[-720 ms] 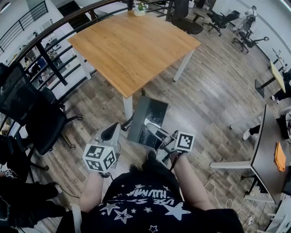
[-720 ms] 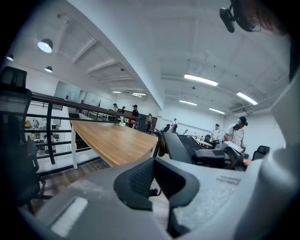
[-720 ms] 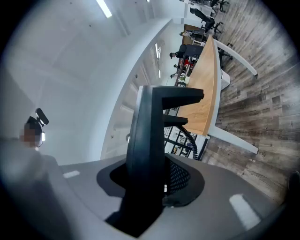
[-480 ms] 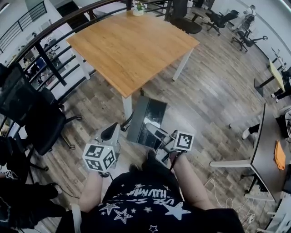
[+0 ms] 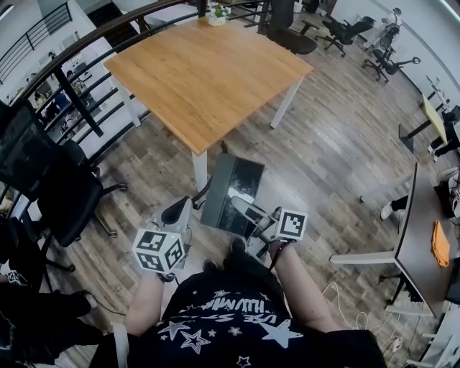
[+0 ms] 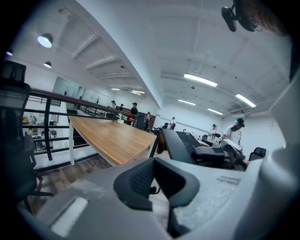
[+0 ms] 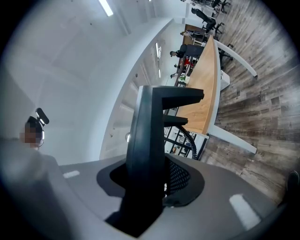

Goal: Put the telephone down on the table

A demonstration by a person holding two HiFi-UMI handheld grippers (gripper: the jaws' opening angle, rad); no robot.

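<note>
The telephone [image 5: 233, 180] is a flat black slab with a coiled cord, held in the air over the wooden floor, short of the table. My right gripper [image 5: 242, 204] is shut on its near end; in the right gripper view the telephone [image 7: 150, 140] stands upright between the pads. My left gripper [image 5: 176, 211] hangs a little to the left of it, open, with nothing between its fingers. In the left gripper view the telephone [image 6: 185, 145] and its cord show to the right of the wooden table [image 6: 112, 136]. The table [image 5: 208, 72] lies ahead, its nearest corner just beyond the telephone.
A small potted plant [image 5: 218, 13] stands at the table's far edge. Black office chairs [image 5: 61, 187] stand at the left beside a dark railing [image 5: 79, 43]. A dark desk [image 5: 424, 237] with an orange cloth sits at the right. More chairs [image 5: 345, 29] stand at the back.
</note>
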